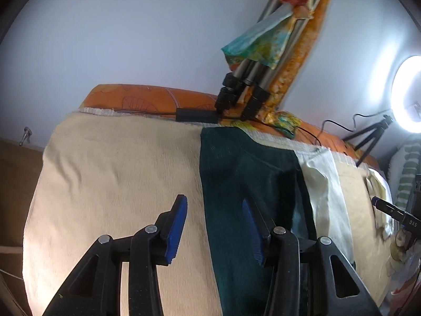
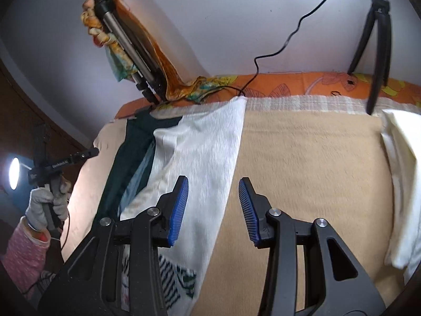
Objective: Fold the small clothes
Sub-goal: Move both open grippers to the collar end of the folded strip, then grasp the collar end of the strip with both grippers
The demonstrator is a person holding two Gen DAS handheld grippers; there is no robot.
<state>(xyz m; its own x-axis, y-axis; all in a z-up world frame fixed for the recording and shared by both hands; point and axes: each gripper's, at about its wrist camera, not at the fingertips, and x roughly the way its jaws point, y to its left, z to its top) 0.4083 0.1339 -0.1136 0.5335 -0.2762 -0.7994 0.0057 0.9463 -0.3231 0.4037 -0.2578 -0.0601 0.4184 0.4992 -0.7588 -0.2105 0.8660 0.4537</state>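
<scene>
Beige fuzzy blanket point(image 2: 302, 158) covers the bed; dark green garment point(image 1: 236, 184) and white crinkled cloth point(image 2: 205, 144) lie flat, overlapping. Your left claw point(image 1: 215, 226) and right claw point(image 2: 213, 208) both hover wide, empty. Likely pre-grasp: next, pinch an edge.

A blanket point(image 2: 302, 158) covers the bed. On it lie two garments side by side: the left garment point(image 1: 236, 184) and, touching its right edge and perhaps overlapping it, the right garment point(image 2: 205, 152). A folded cloth point(image 2: 402, 184) lies well apart at the right. Behind them, a tripod point(image 1: 244, 89) leans on the wall, and a small tripod point(image 2: 379, 39) stands to the right.
</scene>
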